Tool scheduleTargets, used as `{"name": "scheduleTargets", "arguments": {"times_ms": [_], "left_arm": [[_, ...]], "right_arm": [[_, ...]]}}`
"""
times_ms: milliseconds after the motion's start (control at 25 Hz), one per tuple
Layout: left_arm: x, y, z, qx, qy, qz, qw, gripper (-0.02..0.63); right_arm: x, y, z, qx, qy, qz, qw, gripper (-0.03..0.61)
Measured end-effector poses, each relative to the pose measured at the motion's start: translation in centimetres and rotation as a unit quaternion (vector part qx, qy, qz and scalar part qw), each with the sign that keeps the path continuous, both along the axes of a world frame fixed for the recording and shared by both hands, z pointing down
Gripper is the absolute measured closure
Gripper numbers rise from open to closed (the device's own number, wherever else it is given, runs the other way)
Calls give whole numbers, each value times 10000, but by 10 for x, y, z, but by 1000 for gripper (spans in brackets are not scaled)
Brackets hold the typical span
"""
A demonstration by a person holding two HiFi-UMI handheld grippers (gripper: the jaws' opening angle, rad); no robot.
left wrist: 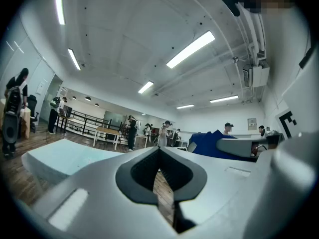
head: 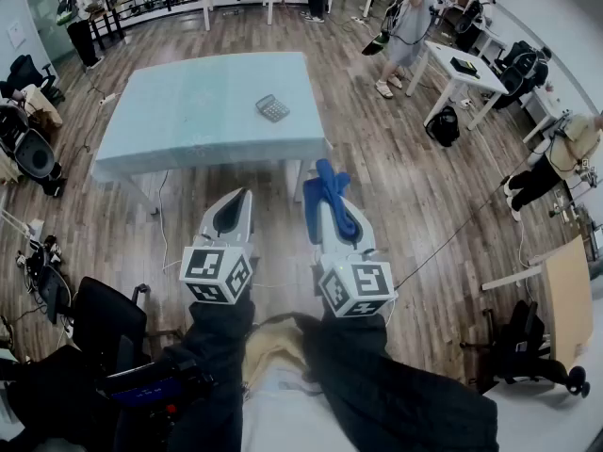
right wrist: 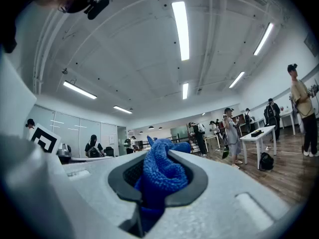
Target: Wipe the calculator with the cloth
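In the head view, the calculator (head: pixel 272 108) lies on the pale blue desk (head: pixel 188 111) in the upper middle of the frame, towards the desk's right side and well apart from both tools. The two tools sit side by side in the centre of the frame, below the desk's near edge and over the wooden floor (head: pixel 424 196).

The right tool (head: pixel 325 169) is pinching the blue cloth (head: pixel 335 199). In the right gripper view the cloth (right wrist: pixel 162 176) fills the hollow between the closed jaws and a tuft pokes out past the tips. The left tool (head: pixel 241 196) is pressed together at its tips and carries nothing. In the left gripper view only a sliver of floor shows through the hollow behind the tips (a corner of the desk (left wrist: pixel 65 158) appears at the lower left of that frame, and the cloth (left wrist: pixel 207 143) at the right).

Several people stand near white tables (head: pixel 462 78) in the upper right of the head view.
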State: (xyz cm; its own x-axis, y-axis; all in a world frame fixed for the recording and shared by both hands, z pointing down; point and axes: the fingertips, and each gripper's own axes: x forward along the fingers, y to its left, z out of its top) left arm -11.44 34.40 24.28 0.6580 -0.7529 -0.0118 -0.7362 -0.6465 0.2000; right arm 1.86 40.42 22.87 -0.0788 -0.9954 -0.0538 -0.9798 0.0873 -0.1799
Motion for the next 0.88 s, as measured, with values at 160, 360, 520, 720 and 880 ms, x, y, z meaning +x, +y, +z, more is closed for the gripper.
{"name": "scheduleTargets", "arguments": {"times_ms": [160, 360, 520, 720, 880], "left_arm": [[2, -3, 1, 2, 1, 35, 10000, 612], [4, -2, 5, -44, 5, 54, 10000, 612], [12, 1, 9, -82, -11, 42, 10000, 612], [12, 3, 16, -168, -35, 29, 9998, 612], [15, 3, 26, -268, -61, -24, 9996, 612]], "right_arm": [[-3, -2, 0, 28, 13, -27, 10000, 522], [-2, -3, 4, -15, 31, -39, 10000, 522], [4, -1, 8, -30, 16, -86, 10000, 522], [3, 1, 10, -23, -127, -128, 9998, 520], [10, 1, 19, -102, -146, -151, 9997, 520]]}}
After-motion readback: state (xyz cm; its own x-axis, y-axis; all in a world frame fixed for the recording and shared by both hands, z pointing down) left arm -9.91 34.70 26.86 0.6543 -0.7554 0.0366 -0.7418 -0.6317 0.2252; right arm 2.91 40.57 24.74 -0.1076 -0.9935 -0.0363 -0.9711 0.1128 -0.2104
